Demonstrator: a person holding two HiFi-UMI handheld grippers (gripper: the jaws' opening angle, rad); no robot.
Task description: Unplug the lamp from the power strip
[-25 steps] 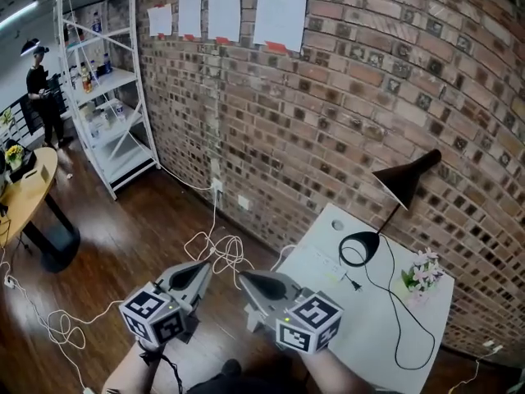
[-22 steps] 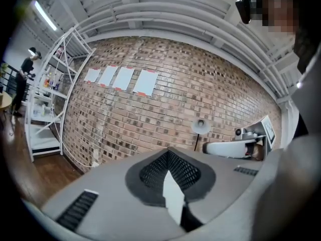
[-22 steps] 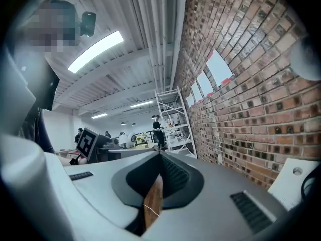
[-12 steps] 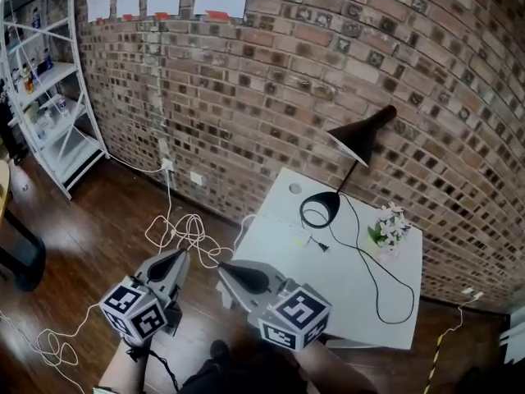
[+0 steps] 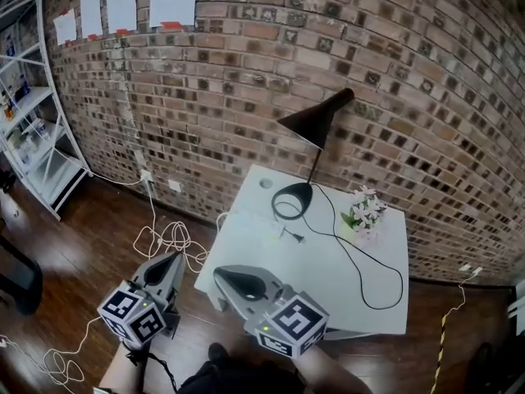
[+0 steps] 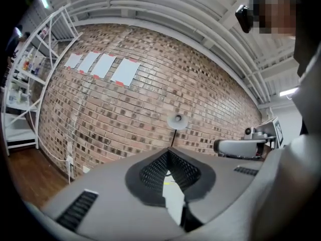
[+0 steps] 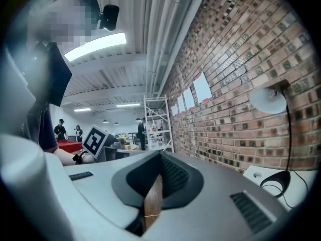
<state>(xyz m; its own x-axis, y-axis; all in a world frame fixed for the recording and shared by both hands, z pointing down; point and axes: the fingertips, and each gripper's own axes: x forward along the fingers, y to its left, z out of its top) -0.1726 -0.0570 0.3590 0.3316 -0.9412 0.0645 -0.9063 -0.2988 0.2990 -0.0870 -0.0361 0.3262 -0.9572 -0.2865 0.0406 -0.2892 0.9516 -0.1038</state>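
Both hand-held grippers have drawn nearer the white worktop (image 5: 336,281) since the earlier frame. Left hand-held gripper (image 5: 175,258): jaws together, nothing between them. Right hand-held gripper (image 5: 218,274): jaws together, likewise empty, by the worktop's near-left corner. Black lamp (image 5: 317,120) stands at the worktop's far side beside the brick wall (image 5: 246,80), its cord (image 5: 367,268) looping across the surface.
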